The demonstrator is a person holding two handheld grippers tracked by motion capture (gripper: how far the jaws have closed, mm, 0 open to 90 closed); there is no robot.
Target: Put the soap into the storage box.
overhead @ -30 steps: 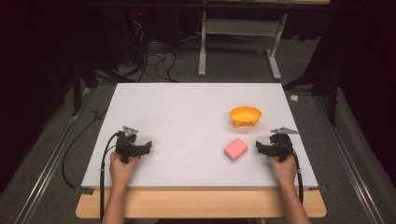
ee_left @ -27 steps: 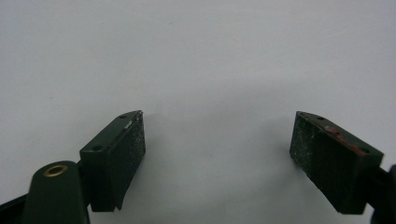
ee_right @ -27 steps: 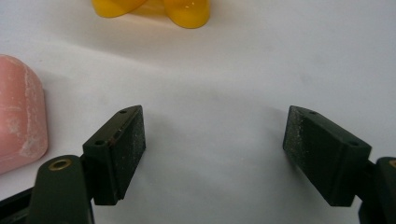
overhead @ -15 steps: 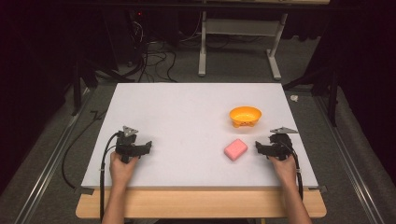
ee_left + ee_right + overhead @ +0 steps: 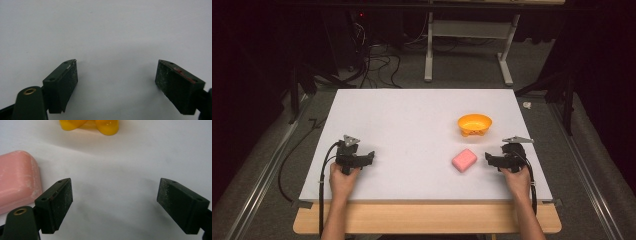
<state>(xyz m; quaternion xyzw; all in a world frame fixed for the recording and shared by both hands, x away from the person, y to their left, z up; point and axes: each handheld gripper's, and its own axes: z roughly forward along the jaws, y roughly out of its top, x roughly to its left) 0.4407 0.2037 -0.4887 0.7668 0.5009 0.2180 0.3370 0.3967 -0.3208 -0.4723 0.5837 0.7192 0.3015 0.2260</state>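
A pink soap bar (image 5: 464, 160) lies on the white table (image 5: 412, 115), right of centre near the front. Behind it stands an orange bowl (image 5: 474, 124). My right gripper (image 5: 488, 159) rests on the table just right of the soap, open, with nothing between its jaws. In the right gripper view the soap bar (image 5: 17, 180) sits beside the left jaw and the bowl's base (image 5: 90, 125) shows at the top, with the gripper (image 5: 115, 195) over bare table. My left gripper (image 5: 371, 156) rests at the front left, open over bare table (image 5: 117, 72).
A wooden strip (image 5: 427, 220) edges the table's front. Cables (image 5: 377, 60) and a metal stand (image 5: 467, 45) occupy the dark floor behind the table. Rails (image 5: 257, 175) run along both sides.
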